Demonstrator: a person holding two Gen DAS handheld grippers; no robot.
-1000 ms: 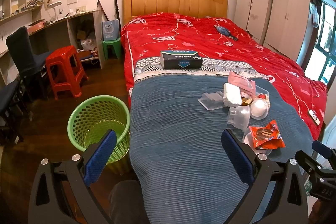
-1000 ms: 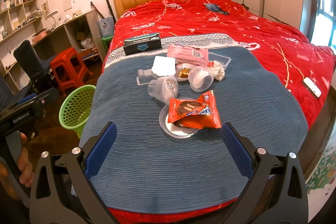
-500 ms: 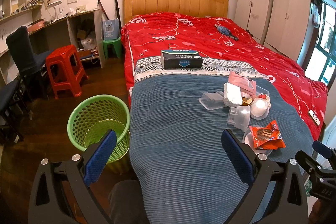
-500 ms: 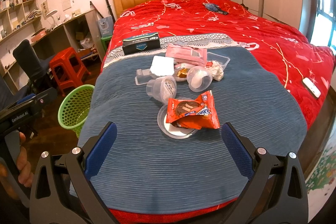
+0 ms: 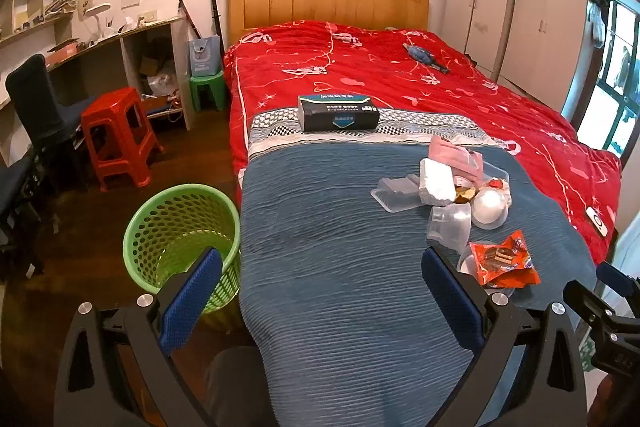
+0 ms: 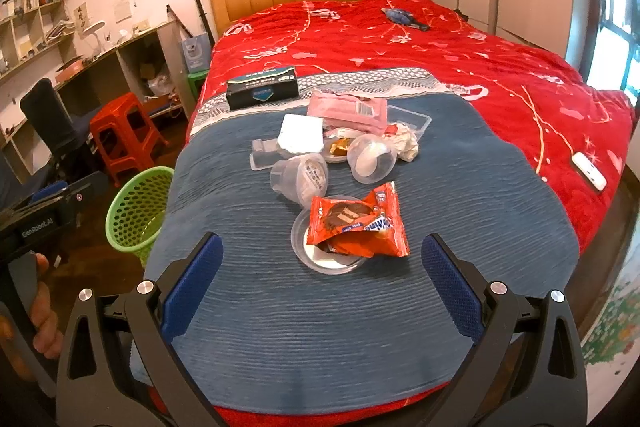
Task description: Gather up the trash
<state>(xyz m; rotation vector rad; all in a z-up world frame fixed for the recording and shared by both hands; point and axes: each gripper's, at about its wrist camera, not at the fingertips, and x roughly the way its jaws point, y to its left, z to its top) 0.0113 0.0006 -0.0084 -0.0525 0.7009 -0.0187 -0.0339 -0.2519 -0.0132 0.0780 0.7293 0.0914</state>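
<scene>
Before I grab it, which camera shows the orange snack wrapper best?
The right wrist view: the orange snack wrapper sits near centre, unobstructed, lying on a clear plastic lid. In the left wrist view the wrapper is far right, smaller, with the fingertip beside it.

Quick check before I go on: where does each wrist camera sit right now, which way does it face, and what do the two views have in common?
Left wrist: behind the open left gripper at the foot of the bed, facing the headboard; green basket lower left; own fingers and the right gripper's body at the right edge show.
Right wrist: behind the open right gripper, further right, facing the orange snack wrapper; own fingers and the left hand show.
Shared: the blue blanket, trash pile, basket, dark box.
</scene>
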